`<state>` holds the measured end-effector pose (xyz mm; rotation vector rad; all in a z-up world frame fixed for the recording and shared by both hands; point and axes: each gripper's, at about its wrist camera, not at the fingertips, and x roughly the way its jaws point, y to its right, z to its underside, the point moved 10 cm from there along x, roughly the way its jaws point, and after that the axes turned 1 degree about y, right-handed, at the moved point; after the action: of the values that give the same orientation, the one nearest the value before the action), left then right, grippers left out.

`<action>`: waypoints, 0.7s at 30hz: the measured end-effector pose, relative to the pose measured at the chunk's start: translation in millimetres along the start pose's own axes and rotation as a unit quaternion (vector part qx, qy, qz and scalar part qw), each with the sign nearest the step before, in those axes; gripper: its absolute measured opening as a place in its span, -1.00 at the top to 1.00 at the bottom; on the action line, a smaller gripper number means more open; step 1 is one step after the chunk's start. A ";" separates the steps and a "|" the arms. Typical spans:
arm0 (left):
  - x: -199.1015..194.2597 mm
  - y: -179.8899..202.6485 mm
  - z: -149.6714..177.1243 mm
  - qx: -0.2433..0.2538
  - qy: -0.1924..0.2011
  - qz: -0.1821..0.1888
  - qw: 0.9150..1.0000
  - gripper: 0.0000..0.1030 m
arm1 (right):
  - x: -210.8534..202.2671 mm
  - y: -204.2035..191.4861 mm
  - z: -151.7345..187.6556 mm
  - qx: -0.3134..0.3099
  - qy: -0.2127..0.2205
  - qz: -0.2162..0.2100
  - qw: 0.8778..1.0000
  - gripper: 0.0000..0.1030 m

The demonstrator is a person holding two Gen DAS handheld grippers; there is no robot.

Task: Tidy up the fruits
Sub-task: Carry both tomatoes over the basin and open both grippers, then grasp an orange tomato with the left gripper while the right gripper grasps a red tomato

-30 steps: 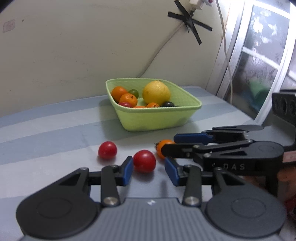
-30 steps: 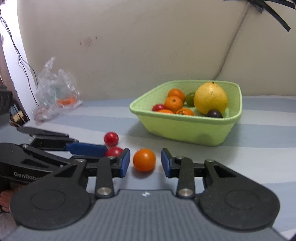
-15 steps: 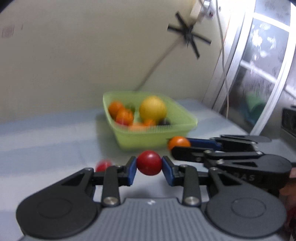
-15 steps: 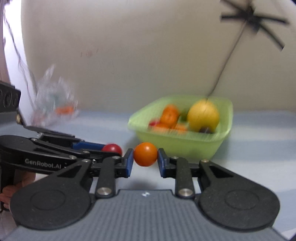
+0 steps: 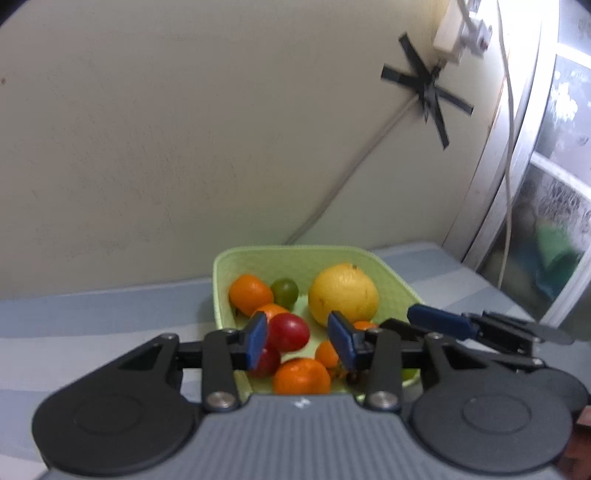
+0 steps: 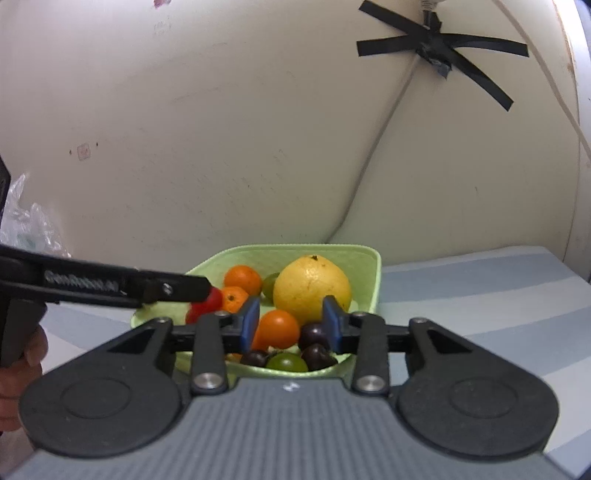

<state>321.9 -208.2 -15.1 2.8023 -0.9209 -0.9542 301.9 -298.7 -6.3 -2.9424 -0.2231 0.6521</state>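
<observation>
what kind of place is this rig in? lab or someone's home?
Probably a home room, not a lab: a striped blue cloth under a green fruit basket, a power strip and cable taped to a scuffed wall, a window alongside.

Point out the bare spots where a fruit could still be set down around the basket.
Bare striped tabletop right of the green basket, and left of it. The basket's front is crowded with fruit; both tools, jaws opening, hang over it.

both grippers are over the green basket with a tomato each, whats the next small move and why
Probably finish letting go, then draw both grippers back. The left gripper and right gripper have jaws opening over the green basket; the red tomato and orange tomato touch only one pad each.
</observation>
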 end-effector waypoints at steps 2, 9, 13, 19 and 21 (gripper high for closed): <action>-14.0 -5.6 -3.9 -0.009 0.011 0.001 1.000 0.27 | -5.5 1.6 -5.6 0.008 0.012 0.001 1.000 0.21; -86.0 -35.9 15.0 -0.030 0.025 -0.023 0.999 0.25 | -46.0 -9.0 -11.0 0.027 0.036 -0.029 0.999 0.21; -125.6 -28.3 65.0 -0.018 0.013 -0.024 0.999 0.25 | -60.9 -32.2 3.7 0.024 0.011 -0.065 0.998 0.21; -148.5 8.3 126.7 0.012 0.000 -0.022 1.000 -0.09 | -47.7 -72.3 25.3 0.001 -0.053 -0.114 0.992 0.21; -146.3 17.8 135.0 0.027 -0.001 -0.026 0.999 -0.11 | -37.9 -89.5 32.9 -0.009 -0.072 -0.128 0.989 0.21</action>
<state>143.1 -122.8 -40.9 2.8843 -0.8930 -0.9540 243.3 -214.5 -7.1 -2.8145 -0.6114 0.8250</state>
